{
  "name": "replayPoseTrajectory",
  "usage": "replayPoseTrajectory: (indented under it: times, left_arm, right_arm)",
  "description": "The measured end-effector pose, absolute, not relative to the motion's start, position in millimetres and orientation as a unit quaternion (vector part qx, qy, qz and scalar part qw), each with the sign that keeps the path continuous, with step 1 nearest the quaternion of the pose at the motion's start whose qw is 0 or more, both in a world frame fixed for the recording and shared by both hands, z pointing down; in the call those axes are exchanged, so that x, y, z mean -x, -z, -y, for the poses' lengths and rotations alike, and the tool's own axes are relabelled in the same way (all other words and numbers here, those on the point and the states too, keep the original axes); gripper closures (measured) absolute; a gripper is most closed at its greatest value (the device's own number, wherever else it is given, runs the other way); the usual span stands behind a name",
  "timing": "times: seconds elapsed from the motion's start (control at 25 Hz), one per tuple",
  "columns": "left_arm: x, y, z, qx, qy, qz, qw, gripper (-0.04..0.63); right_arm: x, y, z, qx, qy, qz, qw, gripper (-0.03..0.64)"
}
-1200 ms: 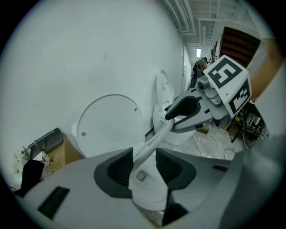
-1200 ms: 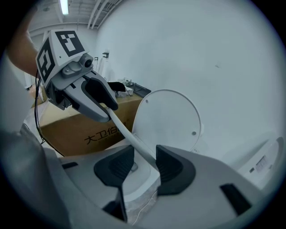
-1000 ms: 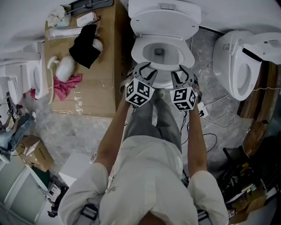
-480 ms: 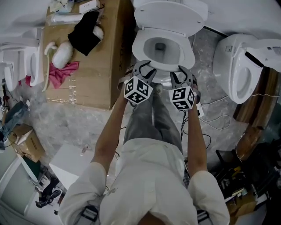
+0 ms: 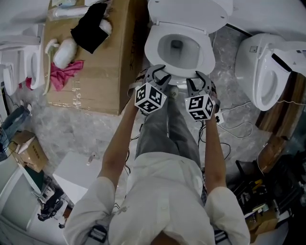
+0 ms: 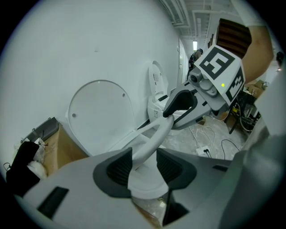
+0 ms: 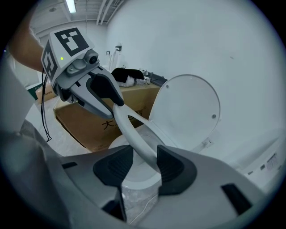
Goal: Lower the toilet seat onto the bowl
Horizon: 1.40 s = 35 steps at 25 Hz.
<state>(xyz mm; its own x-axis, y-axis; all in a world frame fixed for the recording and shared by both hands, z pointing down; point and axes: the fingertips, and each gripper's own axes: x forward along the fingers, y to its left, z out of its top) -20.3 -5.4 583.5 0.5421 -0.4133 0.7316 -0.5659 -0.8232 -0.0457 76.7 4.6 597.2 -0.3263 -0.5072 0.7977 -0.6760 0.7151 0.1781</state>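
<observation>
The white toilet seat (image 5: 150,51) is tilted over the bowl, its front edge held up off the rim. My left gripper (image 5: 159,72) is shut on the seat's front left part (image 6: 154,138), which runs up between its pads. At the front right, my right gripper (image 5: 200,77) is shut on the seat (image 7: 134,134); its jaws have just been opening a little, with the seat still between them. Each gripper view shows the other one: the right gripper (image 6: 178,105) and the left gripper (image 7: 105,91). The lid (image 5: 191,9) stands upright behind.
A large cardboard box (image 5: 95,67) lies left of the toilet, with a black cloth (image 5: 88,26) and a pink cloth (image 5: 64,75) on it. A second toilet (image 5: 265,67) stands at the right. Cables (image 5: 234,125) trail over the floor beside my right arm.
Both grippers have sunk a little with the seat's front edge, so the seat lies lower over the bowl. The head view has shifted slightly to the left.
</observation>
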Motion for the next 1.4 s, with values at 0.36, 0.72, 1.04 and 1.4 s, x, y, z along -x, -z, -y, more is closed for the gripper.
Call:
replayPoseTrajectory:
  times: [0.36, 0.72, 1.04, 1.4]
  left_arm:
    - [21, -600, -12, -0.869, -0.400, 0.274, 0.093, 0.413]
    - [22, -619, -29, -0.866, -0.412, 0.268, 0.092, 0.408]
    - [22, -645, -49, -0.860, -0.432, 0.254, 0.093, 0.402]
    - [24, -668, -64, -0.856, -0.448, 0.241, 0.091, 0.394]
  right_arm:
    - [-76, -614, -22, -0.360, -0.096, 0.809, 0.455, 0.442]
    - [-75, -634, -40, -0.348, -0.098, 0.809, 0.463, 0.431]
    - [-74, -660, -60, -0.333, -0.100, 0.807, 0.478, 0.419]
    - [-72, -683, -75, -0.323, -0.093, 0.803, 0.492, 0.410]
